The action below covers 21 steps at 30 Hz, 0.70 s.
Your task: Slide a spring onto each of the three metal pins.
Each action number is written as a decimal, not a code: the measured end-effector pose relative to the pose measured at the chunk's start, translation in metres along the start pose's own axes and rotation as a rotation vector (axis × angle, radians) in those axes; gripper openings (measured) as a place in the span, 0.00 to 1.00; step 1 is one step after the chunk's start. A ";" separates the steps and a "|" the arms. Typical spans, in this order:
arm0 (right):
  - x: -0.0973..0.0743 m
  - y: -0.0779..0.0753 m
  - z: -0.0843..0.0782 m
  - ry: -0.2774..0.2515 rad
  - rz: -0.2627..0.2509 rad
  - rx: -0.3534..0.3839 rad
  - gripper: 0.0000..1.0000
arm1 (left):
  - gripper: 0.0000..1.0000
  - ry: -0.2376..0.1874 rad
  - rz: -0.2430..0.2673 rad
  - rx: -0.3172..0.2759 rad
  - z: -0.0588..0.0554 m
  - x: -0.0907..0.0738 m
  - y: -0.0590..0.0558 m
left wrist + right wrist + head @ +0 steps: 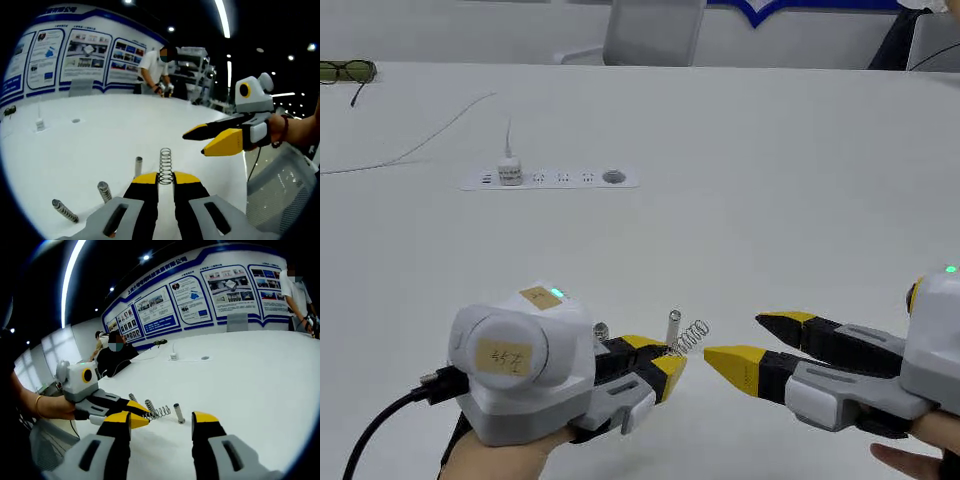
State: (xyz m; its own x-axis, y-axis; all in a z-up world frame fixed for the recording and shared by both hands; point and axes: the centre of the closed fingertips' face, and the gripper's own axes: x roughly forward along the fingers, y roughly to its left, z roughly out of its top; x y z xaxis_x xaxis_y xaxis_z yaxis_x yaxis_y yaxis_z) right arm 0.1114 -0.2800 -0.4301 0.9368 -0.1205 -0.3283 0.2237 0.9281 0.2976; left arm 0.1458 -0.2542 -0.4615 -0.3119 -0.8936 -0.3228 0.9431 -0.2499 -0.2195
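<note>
the middle pin [103, 191] and the end pin [65, 211] already carry springs, so by my reckoning two are done and one is left. the left gripper [166, 178] is clamped on the last spring [166, 161], just beside the bare pin [138, 166] on the table [770, 200], not yet over it. the right gripper [757, 341] hangs near, jaws apart and empty.
</note>
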 end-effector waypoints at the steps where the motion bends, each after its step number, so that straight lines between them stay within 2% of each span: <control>1: 0.002 0.002 0.003 -0.009 0.009 0.010 0.49 | 0.10 -0.013 0.000 -0.003 0.003 -0.003 0.000; 6: 0.010 0.012 0.010 -0.031 0.048 0.049 0.46 | 0.10 -0.073 -0.007 0.012 0.013 -0.015 -0.004; 12: 0.017 0.022 0.013 -0.050 0.096 0.129 0.43 | 0.10 -0.102 -0.018 0.021 0.016 -0.025 -0.007; 14: 0.020 0.027 0.013 -0.051 0.124 0.170 0.39 | 0.10 -0.118 -0.022 0.019 0.018 -0.028 -0.009; 17: 0.023 0.029 0.011 -0.048 0.139 0.196 0.33 | 0.10 -0.138 -0.033 0.016 0.021 -0.030 -0.011; 21: 0.025 0.040 0.010 -0.046 0.174 0.253 0.30 | 0.10 -0.158 -0.052 0.014 0.024 -0.035 -0.017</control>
State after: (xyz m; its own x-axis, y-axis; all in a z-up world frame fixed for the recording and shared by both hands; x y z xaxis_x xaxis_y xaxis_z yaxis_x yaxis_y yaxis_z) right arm 0.1470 -0.2495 -0.4172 0.9768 0.0117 -0.2136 0.1130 0.8197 0.5615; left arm 0.1437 -0.2275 -0.4247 -0.3397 -0.9264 -0.1627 0.9279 -0.3017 -0.2191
